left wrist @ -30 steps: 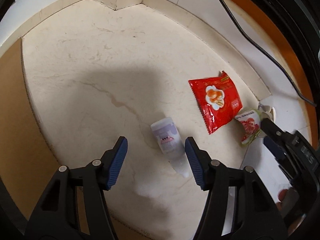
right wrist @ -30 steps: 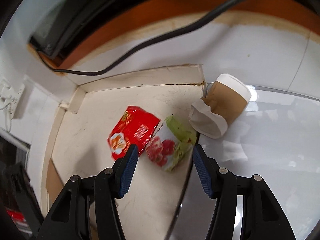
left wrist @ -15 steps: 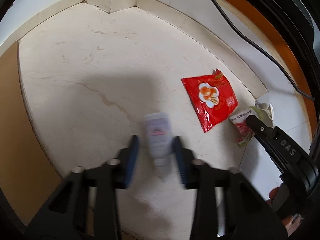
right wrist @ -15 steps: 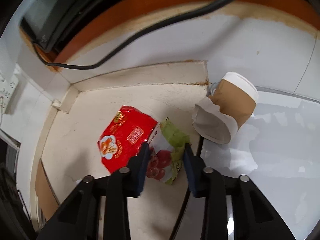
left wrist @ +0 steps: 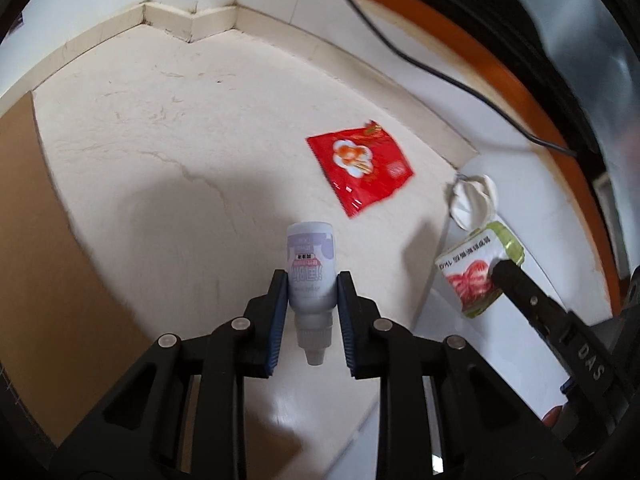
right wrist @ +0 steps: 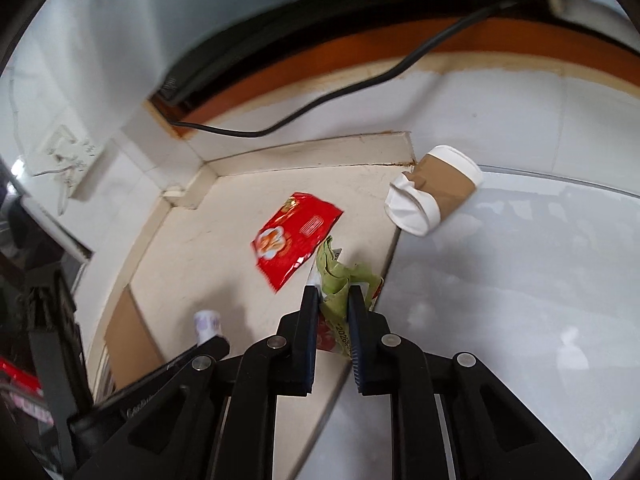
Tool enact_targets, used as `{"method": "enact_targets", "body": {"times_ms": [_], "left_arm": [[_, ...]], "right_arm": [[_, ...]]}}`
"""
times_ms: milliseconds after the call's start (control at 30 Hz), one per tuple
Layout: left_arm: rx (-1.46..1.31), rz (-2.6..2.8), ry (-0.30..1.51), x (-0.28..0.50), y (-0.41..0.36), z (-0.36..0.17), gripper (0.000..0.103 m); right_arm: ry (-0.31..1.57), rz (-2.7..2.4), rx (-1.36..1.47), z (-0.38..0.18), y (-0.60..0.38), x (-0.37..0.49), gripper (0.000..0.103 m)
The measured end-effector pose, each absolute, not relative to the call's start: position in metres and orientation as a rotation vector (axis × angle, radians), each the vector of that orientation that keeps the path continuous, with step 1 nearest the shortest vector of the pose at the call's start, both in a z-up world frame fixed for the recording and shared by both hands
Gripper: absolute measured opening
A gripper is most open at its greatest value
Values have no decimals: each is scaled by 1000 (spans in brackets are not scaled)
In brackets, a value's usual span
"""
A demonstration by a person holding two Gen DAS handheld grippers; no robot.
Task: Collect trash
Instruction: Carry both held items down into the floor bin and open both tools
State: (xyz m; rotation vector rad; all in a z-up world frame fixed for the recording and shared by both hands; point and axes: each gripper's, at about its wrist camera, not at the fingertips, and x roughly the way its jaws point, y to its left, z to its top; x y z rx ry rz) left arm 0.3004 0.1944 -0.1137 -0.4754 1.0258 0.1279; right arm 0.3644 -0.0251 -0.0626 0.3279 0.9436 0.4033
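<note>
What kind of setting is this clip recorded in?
Probably an indoor floor corner of a home or office. Cream stone floor meets a skirting board, with a wall socket and a black cable nearby. Litter lies about: a red snack packet and a paper cup.

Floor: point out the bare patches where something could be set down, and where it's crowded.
Bare floor runs from the corner skirting to the red packet; a white surface beyond the cup is also bare. It is crowded around the packet, cup and held green wrapper.
</note>
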Motion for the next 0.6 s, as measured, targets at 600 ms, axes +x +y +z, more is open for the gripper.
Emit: {"method": "enact_targets", "body": {"times_ms": [600], "left_arm": [[-410,27,960,121,115,-46,21]], "right_arm": [[851,527,398,0,-145,137,13]]}}
